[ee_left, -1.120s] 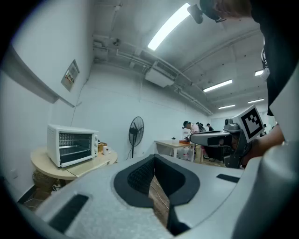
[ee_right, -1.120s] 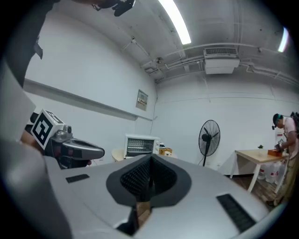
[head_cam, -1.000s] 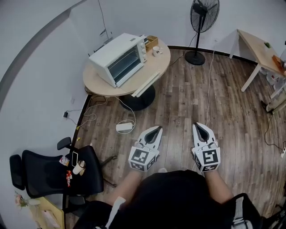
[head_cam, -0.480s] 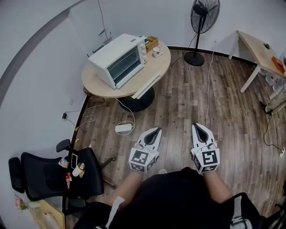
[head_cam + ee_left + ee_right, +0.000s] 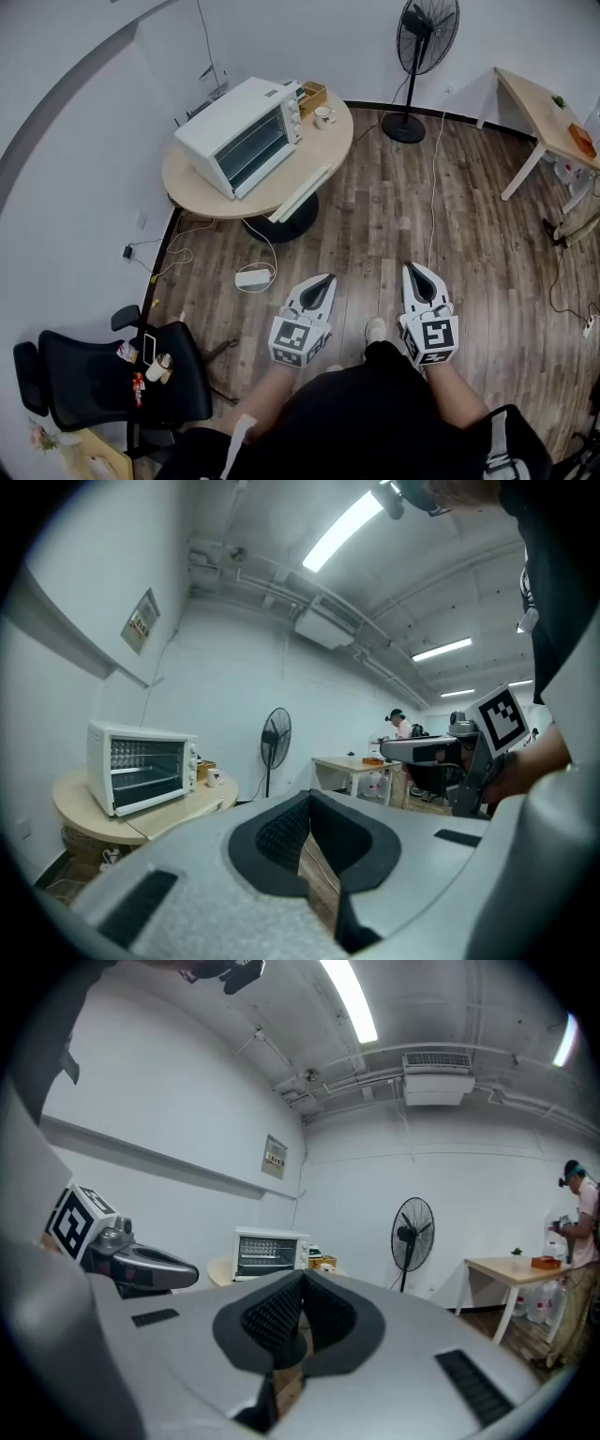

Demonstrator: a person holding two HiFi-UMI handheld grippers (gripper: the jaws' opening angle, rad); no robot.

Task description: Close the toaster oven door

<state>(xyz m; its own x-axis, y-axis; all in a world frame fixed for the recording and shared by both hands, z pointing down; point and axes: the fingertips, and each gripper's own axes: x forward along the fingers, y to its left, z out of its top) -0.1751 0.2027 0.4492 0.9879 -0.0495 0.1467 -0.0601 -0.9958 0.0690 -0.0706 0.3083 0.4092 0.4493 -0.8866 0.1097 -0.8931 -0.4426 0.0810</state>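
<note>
A white toaster oven (image 5: pixel 239 133) stands on a round wooden table (image 5: pixel 202 186) by the far left wall, its glass front turned toward the room. It also shows small and far in the left gripper view (image 5: pixel 141 766) and the right gripper view (image 5: pixel 270 1253). The door looks upright against the front; whether it is fully latched I cannot tell. My left gripper (image 5: pixel 323 279) and right gripper (image 5: pixel 412 269) hang side by side over the floor, well short of the table, both shut and empty. Their pads meet in the left gripper view (image 5: pixel 308 797) and the right gripper view (image 5: pixel 302 1281).
A standing fan (image 5: pixel 427 37) is at the back. A light wooden desk (image 5: pixel 544 117) fills the far right. A black office chair (image 5: pixel 103 375) sits near left. A white power strip (image 5: pixel 253 278) and cables lie on the floor below the table. A mug (image 5: pixel 322 114) stands beside the oven.
The view has shifted forward: table and oven slid slightly left and up, and a shoe now shows between the grippers. Both grippers keep their pose and stay shut.
</note>
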